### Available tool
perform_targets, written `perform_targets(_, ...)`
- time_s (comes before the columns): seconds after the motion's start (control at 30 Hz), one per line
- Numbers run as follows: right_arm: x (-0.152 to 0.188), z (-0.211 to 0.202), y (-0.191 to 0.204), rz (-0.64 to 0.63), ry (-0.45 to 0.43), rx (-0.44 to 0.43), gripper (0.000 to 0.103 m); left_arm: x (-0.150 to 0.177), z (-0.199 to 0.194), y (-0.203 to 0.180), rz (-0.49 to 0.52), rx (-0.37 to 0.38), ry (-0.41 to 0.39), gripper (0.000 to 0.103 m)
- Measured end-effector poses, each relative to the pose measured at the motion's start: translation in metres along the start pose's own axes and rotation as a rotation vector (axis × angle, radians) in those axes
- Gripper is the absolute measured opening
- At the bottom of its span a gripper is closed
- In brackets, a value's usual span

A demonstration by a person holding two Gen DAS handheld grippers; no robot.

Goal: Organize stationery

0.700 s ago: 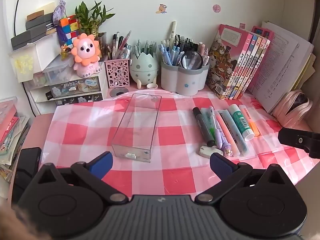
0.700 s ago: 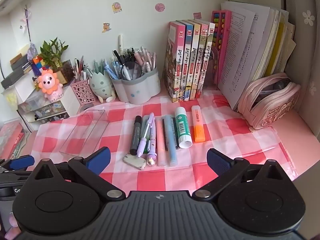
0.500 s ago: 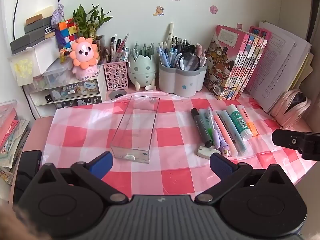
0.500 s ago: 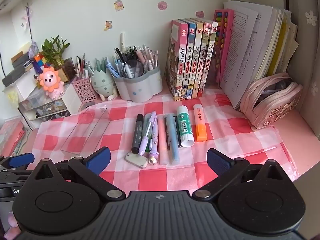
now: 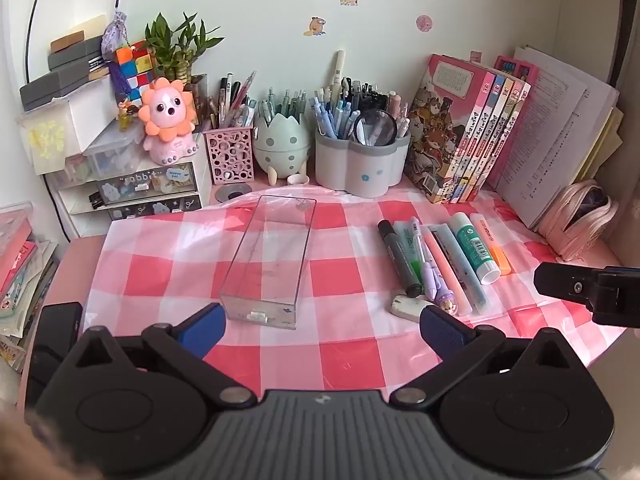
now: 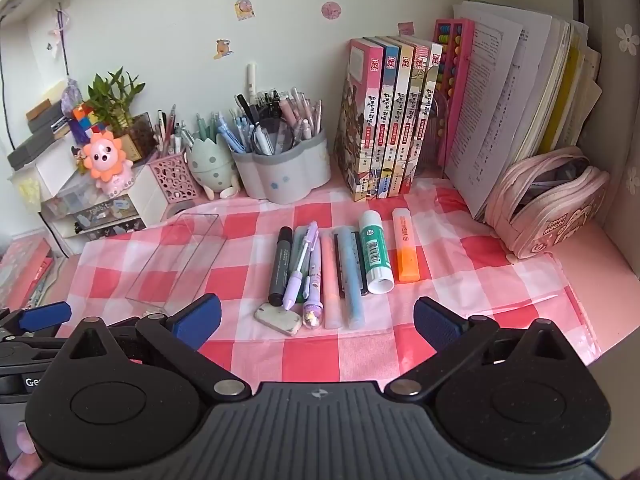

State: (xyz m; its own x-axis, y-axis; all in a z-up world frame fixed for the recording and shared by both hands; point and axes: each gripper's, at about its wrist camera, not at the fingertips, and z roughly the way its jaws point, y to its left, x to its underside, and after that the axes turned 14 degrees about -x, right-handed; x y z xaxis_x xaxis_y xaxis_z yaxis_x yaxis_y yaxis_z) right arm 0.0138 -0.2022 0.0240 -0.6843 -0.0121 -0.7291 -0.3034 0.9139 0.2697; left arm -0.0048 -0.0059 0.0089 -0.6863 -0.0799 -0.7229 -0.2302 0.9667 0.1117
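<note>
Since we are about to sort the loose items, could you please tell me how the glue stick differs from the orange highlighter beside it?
The glue stick is round, green and white; the orange highlighter is flatter and one solid orange. The glue stick looks thicker and a little longer than the highlighter. The glue stick's white end reaches closer to the camera than the highlighter's. Both lie flat and parallel on the checked cloth, untouched.

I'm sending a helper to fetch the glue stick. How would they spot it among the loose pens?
On the checked cloth, right of the clear tray, lies a row of pens. The glue stick is second from the row's right end, beside the orange highlighter. It is the fattest piece: green label, white ends.
</note>
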Motion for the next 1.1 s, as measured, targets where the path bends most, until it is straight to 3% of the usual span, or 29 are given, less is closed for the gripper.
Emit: perform_targets(1.1, -0.0002, 0.0009, 0.0045, -0.003, 0.001, 0.002, 0.098, -0.0012, -0.0003, -0.0009, -0.002, 0.001, -0.001, 0.081)
